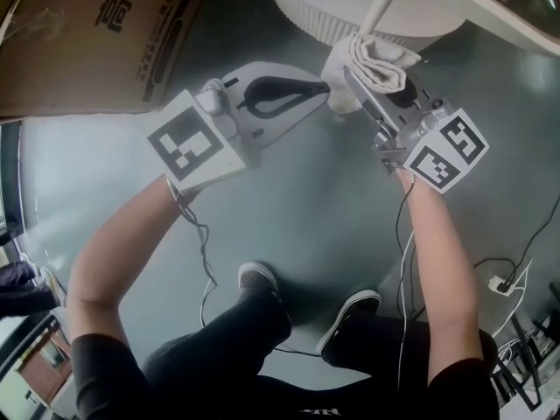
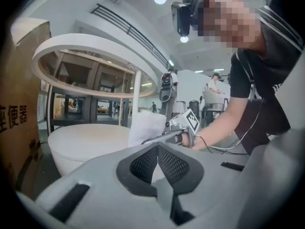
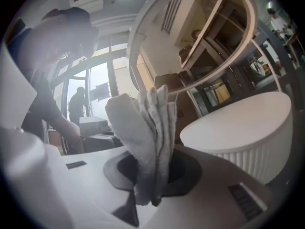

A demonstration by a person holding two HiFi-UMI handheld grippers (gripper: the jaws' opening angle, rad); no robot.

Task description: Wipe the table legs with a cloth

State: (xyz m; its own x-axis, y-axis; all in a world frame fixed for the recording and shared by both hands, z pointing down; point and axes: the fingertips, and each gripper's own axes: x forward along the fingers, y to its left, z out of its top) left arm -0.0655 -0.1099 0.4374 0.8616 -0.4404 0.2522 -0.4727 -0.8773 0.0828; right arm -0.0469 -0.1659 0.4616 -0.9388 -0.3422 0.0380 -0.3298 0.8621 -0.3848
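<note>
My right gripper (image 1: 359, 84) is shut on a folded white cloth (image 1: 378, 59), which stands up out of its black pads in the right gripper view (image 3: 148, 142). The cloth is close beside the thin white table leg (image 1: 381, 9), just above the round ribbed base (image 1: 332, 11); I cannot tell whether they touch. My left gripper (image 1: 320, 88) is shut on nothing, its tip right next to the cloth's left side. From the left gripper view, the cloth (image 2: 146, 127) shows in front of the leg (image 2: 136, 95), beneath the round white tabletop (image 2: 90, 44).
A big brown cardboard box (image 1: 87, 33) lies on the grey floor at the upper left. The person's two shoes (image 1: 255, 278) are planted below the grippers. Cables and a white power socket (image 1: 500, 284) lie at the right. The tabletop edge (image 1: 512, 20) overhangs at the upper right.
</note>
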